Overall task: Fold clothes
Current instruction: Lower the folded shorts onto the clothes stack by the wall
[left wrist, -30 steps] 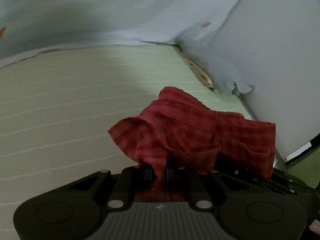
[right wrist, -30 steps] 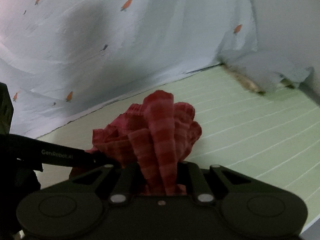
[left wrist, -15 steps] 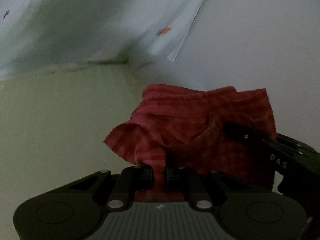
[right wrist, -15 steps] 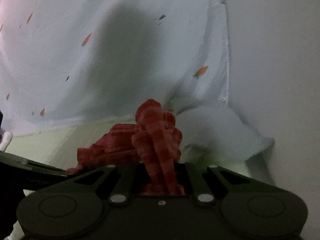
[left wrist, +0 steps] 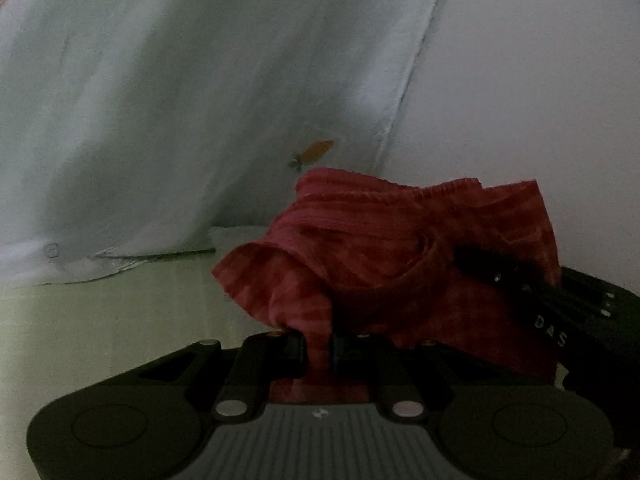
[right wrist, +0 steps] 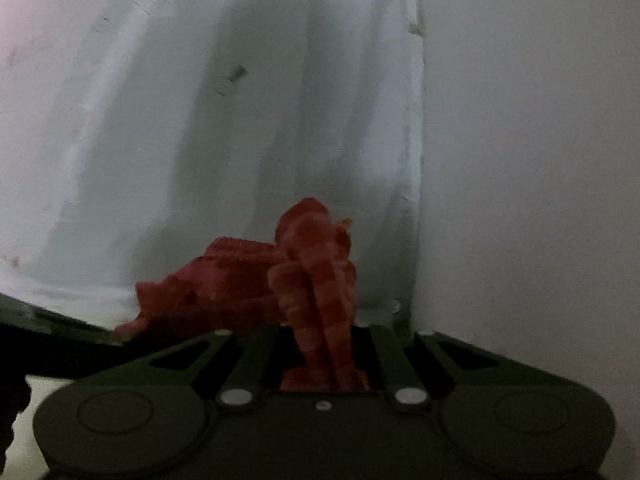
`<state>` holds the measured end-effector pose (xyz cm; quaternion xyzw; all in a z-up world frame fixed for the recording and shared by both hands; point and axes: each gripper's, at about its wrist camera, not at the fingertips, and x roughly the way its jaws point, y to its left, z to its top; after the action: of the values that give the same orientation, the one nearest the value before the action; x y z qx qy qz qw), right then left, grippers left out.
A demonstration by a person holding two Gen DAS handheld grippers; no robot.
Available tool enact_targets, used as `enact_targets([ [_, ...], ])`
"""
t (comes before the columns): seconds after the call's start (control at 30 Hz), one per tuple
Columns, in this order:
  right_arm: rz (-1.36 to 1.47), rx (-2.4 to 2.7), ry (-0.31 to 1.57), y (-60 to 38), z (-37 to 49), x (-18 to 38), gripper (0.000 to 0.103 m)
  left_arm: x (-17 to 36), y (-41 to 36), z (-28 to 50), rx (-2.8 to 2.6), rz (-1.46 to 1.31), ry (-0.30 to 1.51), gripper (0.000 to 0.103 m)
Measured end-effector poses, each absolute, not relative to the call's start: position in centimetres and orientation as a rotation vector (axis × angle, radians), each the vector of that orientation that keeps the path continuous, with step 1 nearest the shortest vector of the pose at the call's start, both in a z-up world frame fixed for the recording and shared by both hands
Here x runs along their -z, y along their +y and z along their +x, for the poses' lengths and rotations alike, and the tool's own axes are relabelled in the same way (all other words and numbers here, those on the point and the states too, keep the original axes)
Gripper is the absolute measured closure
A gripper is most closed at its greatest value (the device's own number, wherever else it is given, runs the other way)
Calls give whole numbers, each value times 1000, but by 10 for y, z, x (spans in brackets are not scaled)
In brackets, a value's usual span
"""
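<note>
While we hold the red striped garment (left wrist: 400, 264) up in front of the pale blue sheet (left wrist: 160, 120), both grippers — left gripper (left wrist: 319, 344) and right gripper (right wrist: 320, 352) — pinch bunched folds of it; the green mat (left wrist: 100, 320) lies below.

Both wrist views close, wall-facing, sharing red garment (left wrist: 400, 248).
</note>
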<state>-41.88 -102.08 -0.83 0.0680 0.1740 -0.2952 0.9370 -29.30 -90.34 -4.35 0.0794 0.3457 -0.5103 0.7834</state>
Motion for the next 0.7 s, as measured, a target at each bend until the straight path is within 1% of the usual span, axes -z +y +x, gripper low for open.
enact_targets([
  [0.03, 128, 632, 368, -1029, -412, 17, 89, 53, -914, -290, 1080, 206, 754, 72],
  [0.1, 112, 708, 392, -1042, -398, 36, 48, 74, -936, -282, 1023, 291, 774, 60],
  [0.17, 82, 744, 428, -1045, -392, 51, 50, 90, -945, -272, 954, 348, 803, 60],
  [0.2, 67, 761, 447, -1046, -389, 59, 49, 94, -945, -266, 928, 344, 814, 57],
  [0.23, 39, 777, 446, -1041, -390, 62, 49, 95, -942, -260, 906, 320, 821, 50],
  [0.3, -6, 796, 427, -1027, -395, 67, 43, 96, -937, -256, 886, 293, 802, 42],
  [0.4, 7, 754, 391, -1013, -406, 76, 43, 96, -930, -253, 863, 261, 767, 42],
  [0.47, 96, 700, 430, -1017, -402, 89, 43, 102, -934, -257, 902, 282, 765, 40],
  [0.5, 139, 702, 458, -1023, -398, 98, 42, 109, -938, -256, 909, 291, 788, 37],
  [0.53, 182, 706, 486, -1028, -394, 107, 41, 117, -941, -253, 908, 295, 819, 36],
  [0.57, 225, 709, 515, -1034, -391, 116, 35, 124, -944, -251, 906, 300, 850, 35],
  [0.6, 259, 716, 519, -1039, -389, 118, 27, 132, -944, -247, 891, 283, 898, 30],
  [0.63, 291, 723, 520, -1044, -388, 120, 24, 137, -942, -242, 877, 256, 933, 26],
  [0.67, 300, 730, 535, -1046, -387, 118, 19, 138, -938, -238, 868, 229, 950, 25],
  [0.7, 297, 737, 543, -1045, -386, 116, 18, 137, -933, -236, 867, 216, 953, 25],
])
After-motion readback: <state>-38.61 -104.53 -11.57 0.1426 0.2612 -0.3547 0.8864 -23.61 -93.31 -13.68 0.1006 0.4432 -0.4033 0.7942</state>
